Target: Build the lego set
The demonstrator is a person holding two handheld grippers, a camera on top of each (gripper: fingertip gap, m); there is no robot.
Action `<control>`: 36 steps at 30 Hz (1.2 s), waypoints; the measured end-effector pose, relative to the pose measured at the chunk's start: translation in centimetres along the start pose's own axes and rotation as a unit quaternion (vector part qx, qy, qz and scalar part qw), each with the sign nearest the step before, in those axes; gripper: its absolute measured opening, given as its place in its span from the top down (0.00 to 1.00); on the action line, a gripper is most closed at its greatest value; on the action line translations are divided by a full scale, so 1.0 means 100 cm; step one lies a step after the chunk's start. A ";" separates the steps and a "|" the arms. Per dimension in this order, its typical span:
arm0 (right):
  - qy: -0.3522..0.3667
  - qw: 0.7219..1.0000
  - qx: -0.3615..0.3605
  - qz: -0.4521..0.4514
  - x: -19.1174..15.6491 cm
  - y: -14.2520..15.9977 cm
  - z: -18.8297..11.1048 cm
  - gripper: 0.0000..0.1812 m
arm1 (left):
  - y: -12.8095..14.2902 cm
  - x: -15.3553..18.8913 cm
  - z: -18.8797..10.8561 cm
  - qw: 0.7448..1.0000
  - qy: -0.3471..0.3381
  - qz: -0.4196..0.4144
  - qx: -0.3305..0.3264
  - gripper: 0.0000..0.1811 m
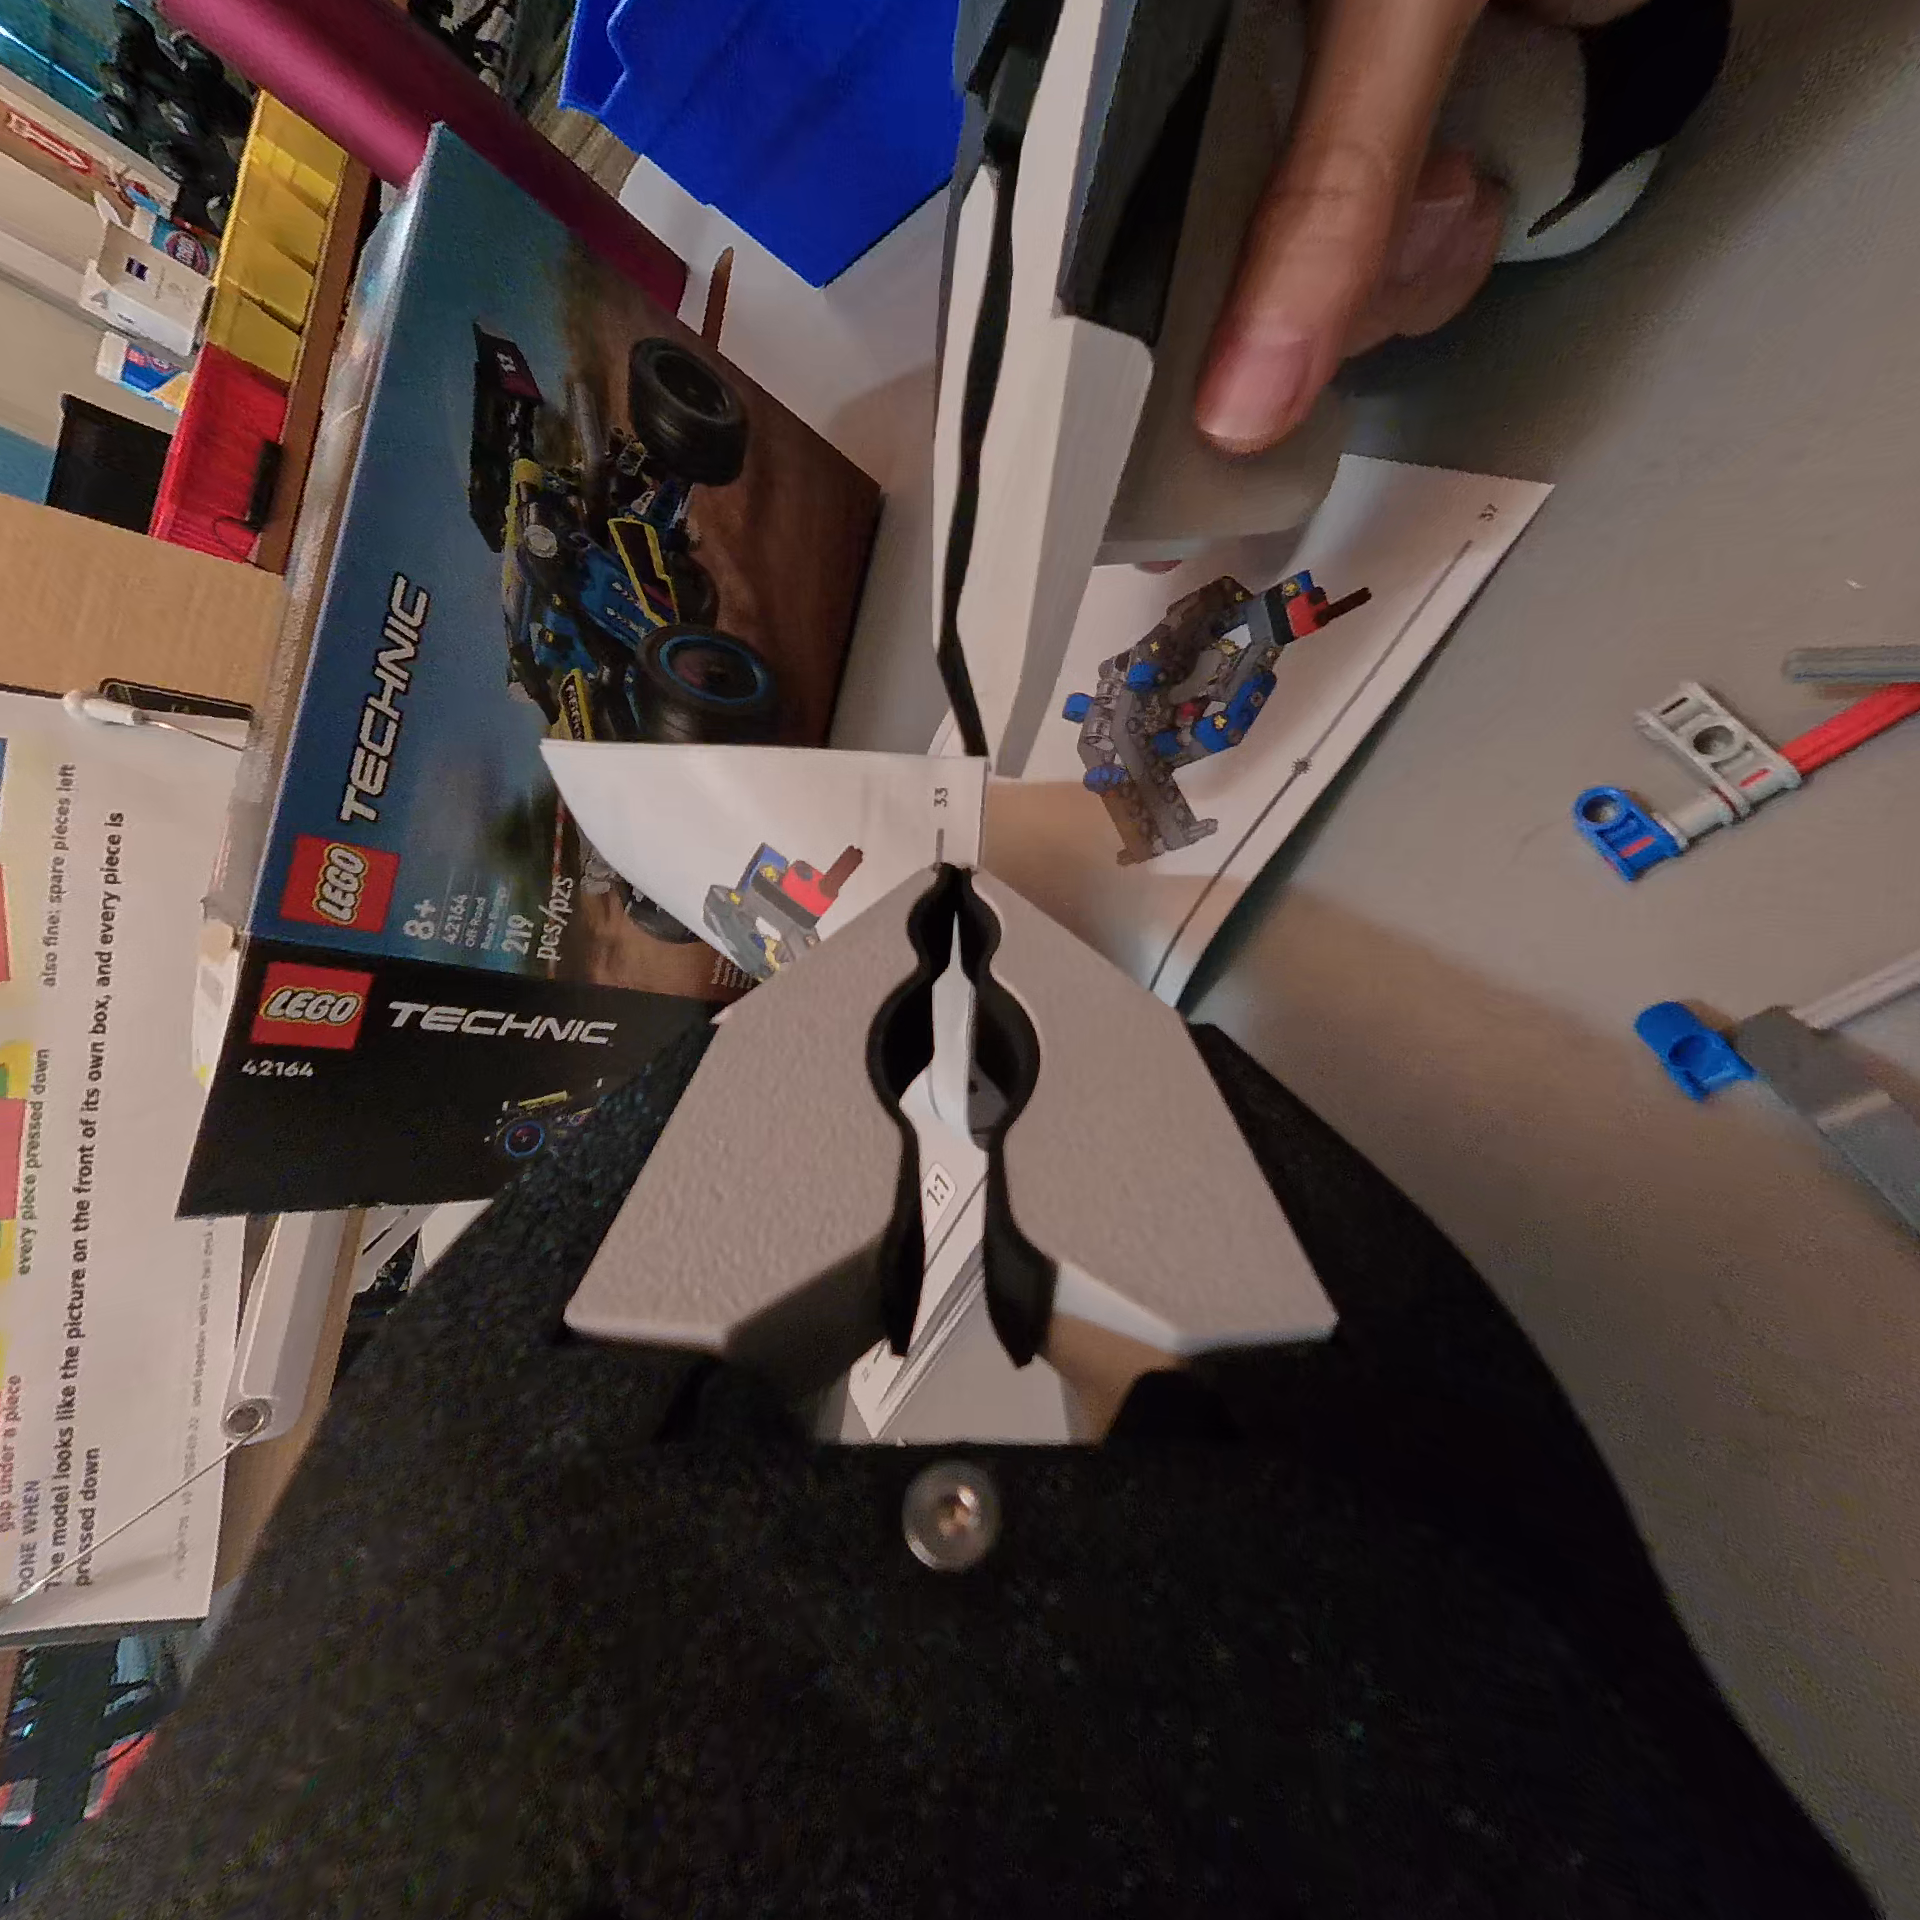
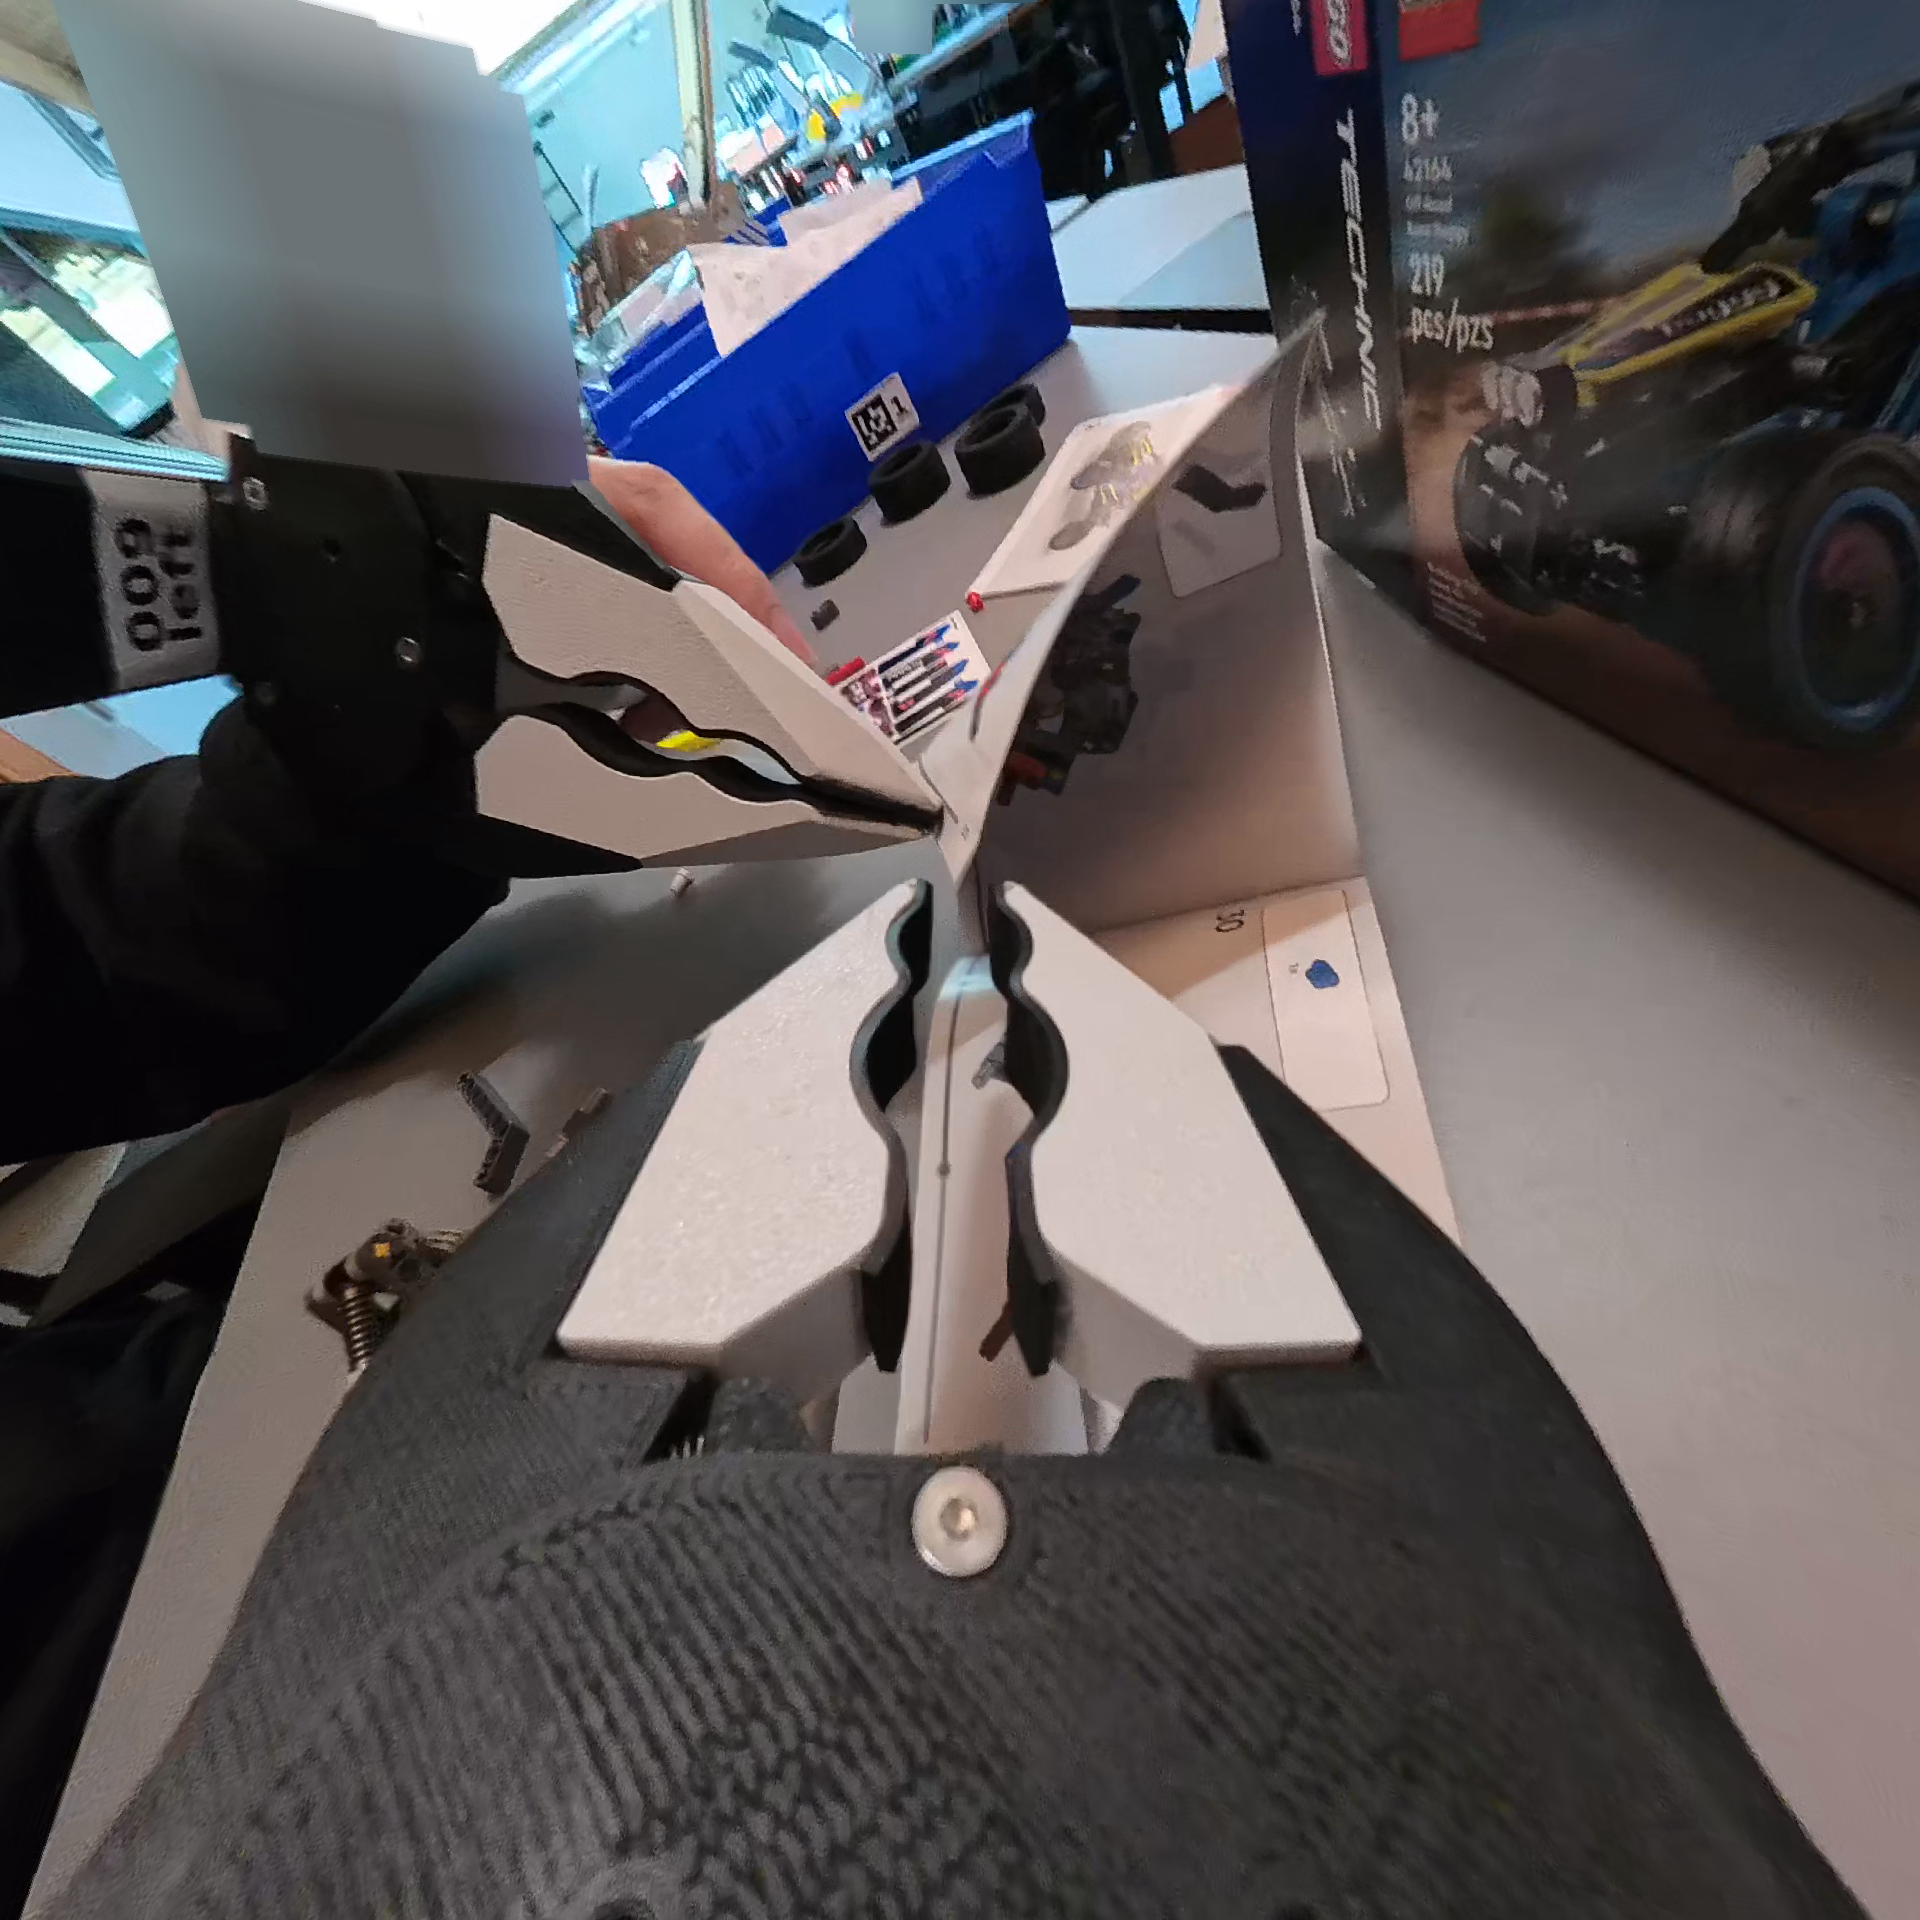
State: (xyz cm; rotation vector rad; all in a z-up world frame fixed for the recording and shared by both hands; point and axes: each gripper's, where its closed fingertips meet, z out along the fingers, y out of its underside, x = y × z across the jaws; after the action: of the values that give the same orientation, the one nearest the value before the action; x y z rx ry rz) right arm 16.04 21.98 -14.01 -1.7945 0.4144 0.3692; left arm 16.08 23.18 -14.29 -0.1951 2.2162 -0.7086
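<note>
- Left wrist view: left gripper (image 1: 951, 883) is clamped on a page of the instruction booklet (image 1: 1288, 665); printed text on it is not repeated here.
- Set box (image 1: 582, 582) stands just behind the booklet, with a logo, lettering and a blue-yellow buggy picture.
- Right gripper (image 2: 961, 899) has its jaws slightly apart, a page edge between them; actual grip cannot be told.
- Loose blue and grey parts (image 1: 1662, 800) lie on the grey table (image 1: 1558, 1247).
- Black tyres (image 2: 914, 478) sit by the blue bin (image 2: 862, 312).
</note>
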 end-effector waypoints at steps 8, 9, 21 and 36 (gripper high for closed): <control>0.000 1.000 0.006 0.000 0.000 -0.002 0.001 0.97 | -0.002 -0.001 0.000 1.000 0.000 0.001 0.002 1.00; 0.003 1.000 0.007 -0.002 0.000 -0.003 0.001 0.98 | -0.002 -0.001 0.000 1.000 0.000 0.002 0.002 1.00; -0.021 0.999 0.019 -0.014 -0.008 -0.006 -0.001 1.00 | 0.002 -0.012 -0.003 1.000 -0.028 -0.002 -0.007 1.00; -0.004 0.989 0.054 -0.134 -0.024 -0.017 0.007 1.00 | 0.018 -0.022 -0.012 0.994 -0.021 -0.109 0.007 0.89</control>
State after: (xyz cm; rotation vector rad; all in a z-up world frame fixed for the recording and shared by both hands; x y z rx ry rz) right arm 14.70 23.29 -11.67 -1.7152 0.1802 0.1612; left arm 16.84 25.93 -13.19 -0.4468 2.1691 -0.8301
